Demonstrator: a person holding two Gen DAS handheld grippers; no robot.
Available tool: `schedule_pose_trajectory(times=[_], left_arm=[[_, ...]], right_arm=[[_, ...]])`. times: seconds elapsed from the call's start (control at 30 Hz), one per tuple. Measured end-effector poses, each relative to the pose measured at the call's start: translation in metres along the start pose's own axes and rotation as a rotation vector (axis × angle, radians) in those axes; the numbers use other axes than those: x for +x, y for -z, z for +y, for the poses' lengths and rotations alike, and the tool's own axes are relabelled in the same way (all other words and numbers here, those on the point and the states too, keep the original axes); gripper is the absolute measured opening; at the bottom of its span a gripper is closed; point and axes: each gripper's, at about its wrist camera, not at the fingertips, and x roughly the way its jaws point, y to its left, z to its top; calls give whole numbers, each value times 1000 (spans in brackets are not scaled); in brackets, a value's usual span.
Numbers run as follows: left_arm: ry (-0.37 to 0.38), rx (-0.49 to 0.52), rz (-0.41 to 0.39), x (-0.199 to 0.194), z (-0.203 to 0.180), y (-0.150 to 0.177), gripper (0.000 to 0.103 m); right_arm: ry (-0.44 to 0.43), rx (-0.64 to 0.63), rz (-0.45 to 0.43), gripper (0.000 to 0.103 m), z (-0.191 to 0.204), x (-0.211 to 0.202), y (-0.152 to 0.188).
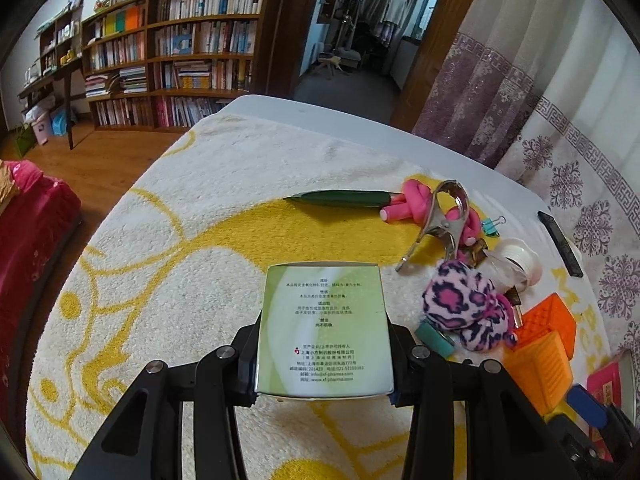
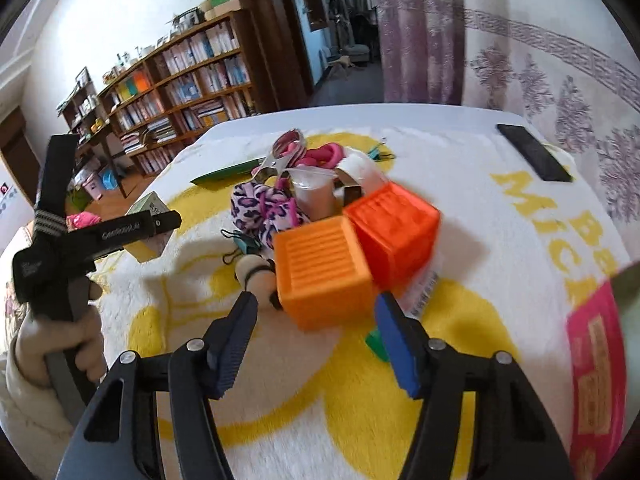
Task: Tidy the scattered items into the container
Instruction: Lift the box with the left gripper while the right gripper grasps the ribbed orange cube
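My left gripper (image 1: pixel 324 364) is shut on a green and white medicine box (image 1: pixel 324 320), held flat above the yellow and white towel (image 1: pixel 180 280). In the right wrist view a hand carries that gripper (image 2: pixel 160 222) at the left. My right gripper (image 2: pixel 316 320) stands open, its blue pads (image 2: pixel 236 340) on either side of the near orange ribbed block (image 2: pixel 320 268); a gap shows at the left pad. A second orange block (image 2: pixel 394 232) lies just behind. A red and gold box (image 2: pixel 596 360) sits at the right edge.
A pile lies beyond the blocks: leopard-print plush (image 1: pixel 464 304), metal clamp (image 1: pixel 444 220), pink foam twist (image 1: pixel 412 204), green pen (image 1: pixel 340 199), white tape roll (image 1: pixel 520 260), teal binder clip (image 1: pixel 492 226). A black slab (image 1: pixel 560 244) lies near the curtain. Bookshelves (image 1: pixel 180 48) stand behind.
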Motion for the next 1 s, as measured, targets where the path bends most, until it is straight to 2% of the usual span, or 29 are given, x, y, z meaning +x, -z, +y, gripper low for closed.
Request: schedule_pose_trajectory(times=[0.1, 0.17, 0.3, 0.4, 0.47, 0.53, 0.73, 0.87, 0.97, 1.0], left_arm=[[7, 13, 3, -1, -3, 2, 46], [14, 23, 3, -2, -5, 3, 46], [29, 40, 6, -4, -10, 4, 46], [41, 44, 6, -7, -12, 5, 46], [45, 47, 3, -9, -13, 5, 46], [50, 50, 3, -9, -14, 5, 46], [59, 57, 11, -8, -16, 6, 46], [61, 54, 12, -7, -16, 6, 46], [62, 52, 11, -7, -15, 6, 45], [62, 52, 10, -8, -16, 6, 45]], right_arm=[[-18, -12, 18, 65, 2, 16, -6], [13, -26, 11, 64, 3, 22, -7], [29, -35, -5, 58, -1, 24, -9], [27, -15, -11, 58, -11, 24, -11], [13, 12, -8, 60, -18, 26, -13], [-20, 13, -3, 71, -19, 27, -14], [6, -3, -4, 72, -14, 32, -17], [-3, 62, 21, 80, -20, 39, -17], [13, 132, 61, 80, -26, 50, -14], [15, 148, 66, 77, -27, 52, -13]])
